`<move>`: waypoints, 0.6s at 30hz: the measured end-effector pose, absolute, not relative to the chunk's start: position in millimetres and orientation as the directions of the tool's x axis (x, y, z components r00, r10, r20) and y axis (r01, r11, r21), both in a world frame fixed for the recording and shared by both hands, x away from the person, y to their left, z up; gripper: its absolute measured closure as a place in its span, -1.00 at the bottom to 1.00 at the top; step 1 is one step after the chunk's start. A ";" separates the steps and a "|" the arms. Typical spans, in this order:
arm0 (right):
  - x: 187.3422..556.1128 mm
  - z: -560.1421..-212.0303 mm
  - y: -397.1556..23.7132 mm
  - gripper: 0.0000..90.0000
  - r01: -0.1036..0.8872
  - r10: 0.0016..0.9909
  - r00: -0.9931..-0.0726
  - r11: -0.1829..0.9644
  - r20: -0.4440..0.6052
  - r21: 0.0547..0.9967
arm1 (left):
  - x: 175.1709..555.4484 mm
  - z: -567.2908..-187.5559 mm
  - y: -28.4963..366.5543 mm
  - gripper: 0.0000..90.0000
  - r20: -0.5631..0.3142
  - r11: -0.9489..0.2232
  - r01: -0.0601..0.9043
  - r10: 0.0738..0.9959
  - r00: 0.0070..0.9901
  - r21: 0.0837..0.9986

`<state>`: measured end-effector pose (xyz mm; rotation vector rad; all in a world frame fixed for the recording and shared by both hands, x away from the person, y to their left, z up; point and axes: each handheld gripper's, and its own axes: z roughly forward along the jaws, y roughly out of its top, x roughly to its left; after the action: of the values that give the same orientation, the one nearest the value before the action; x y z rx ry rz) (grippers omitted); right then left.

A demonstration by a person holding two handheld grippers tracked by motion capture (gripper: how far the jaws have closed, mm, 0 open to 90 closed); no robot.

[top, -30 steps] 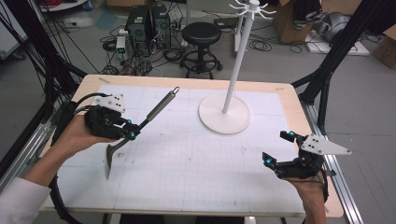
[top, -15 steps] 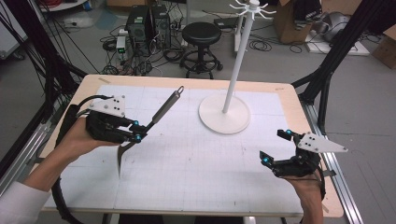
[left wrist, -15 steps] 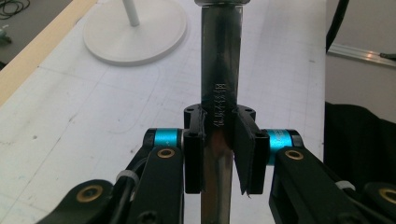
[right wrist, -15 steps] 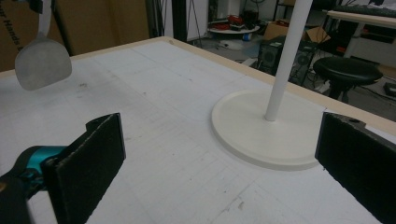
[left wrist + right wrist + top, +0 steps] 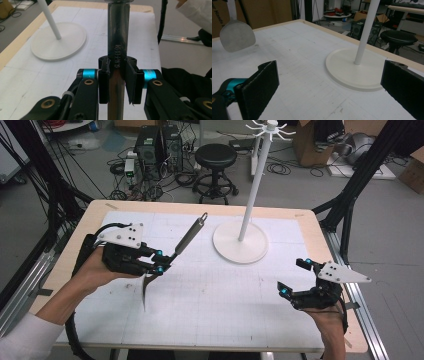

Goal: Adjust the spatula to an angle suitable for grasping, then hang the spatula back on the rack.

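Table (image 5: 90, 227) — wood rim, white gridded mat on top; white stand (image 5: 240, 242) on its far middle, round base flat on the mat, pole upright, hooks at the top; stool (image 5: 215, 157) on the floor beyond the far edge, well apart from the table; left gripper (image 5: 161, 261) at left, held by a hand (image 5: 95, 270), jaws clamped on the handle of a metal spatula (image 5: 187, 237); spatula off the mat, tilted — handle end with its loop points far-right toward the stand base, blade hangs down on the near side just above the mat; in the left gripper view the pads press both sides of the handle (image 5: 117, 50); right gripper (image 5: 292, 277) at near right, close to the table's right edge, jaws wide with nothing between them; in the right gripper view the pads (image 5: 259, 85) stand far apart, stand base beyond them, spatula blade (image 5: 235, 36) far left.
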<state>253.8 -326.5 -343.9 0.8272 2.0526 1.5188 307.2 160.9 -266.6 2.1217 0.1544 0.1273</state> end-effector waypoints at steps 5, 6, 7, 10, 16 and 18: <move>253.9 -344.3 -326.2 -0.99 0.198 0.697 -0.717 0.214 -0.008 0.957 | 306.3 -265.5 152.0 0.66 0.027 -0.503 0.049 0.143 0.989 0.863; 253.7 -344.3 -325.3 -0.99 0.201 0.697 -0.717 0.213 -0.005 0.956 | 306.4 -265.3 150.4 0.66 0.030 -0.500 0.042 0.135 0.990 0.865; 253.7 -344.3 -325.3 -0.99 0.201 0.697 -0.717 0.213 -0.005 0.956 | 306.3 -265.1 149.2 0.66 0.032 -0.497 0.036 0.128 0.991 0.867; 254.1 -344.7 -325.0 -0.99 0.201 0.696 -0.718 0.214 -0.005 0.956 | 307.1 -264.5 145.4 0.66 0.033 -0.491 0.031 0.120 0.992 0.871; 254.6 -345.5 -325.5 -0.99 0.206 0.696 -0.718 0.217 -0.003 0.954 | 308.2 -265.6 142.9 0.66 0.031 -0.494 0.029 0.113 0.993 0.869; 254.5 -344.3 -325.4 -0.99 0.197 0.690 -0.723 0.216 -0.006 0.956 | 308.8 -266.5 142.0 0.66 0.024 -0.491 0.034 0.110 0.994 0.870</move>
<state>254.5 -325.4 -344.3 0.8204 2.0616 1.5217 308.8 142.0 -266.5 2.0841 0.1003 0.0913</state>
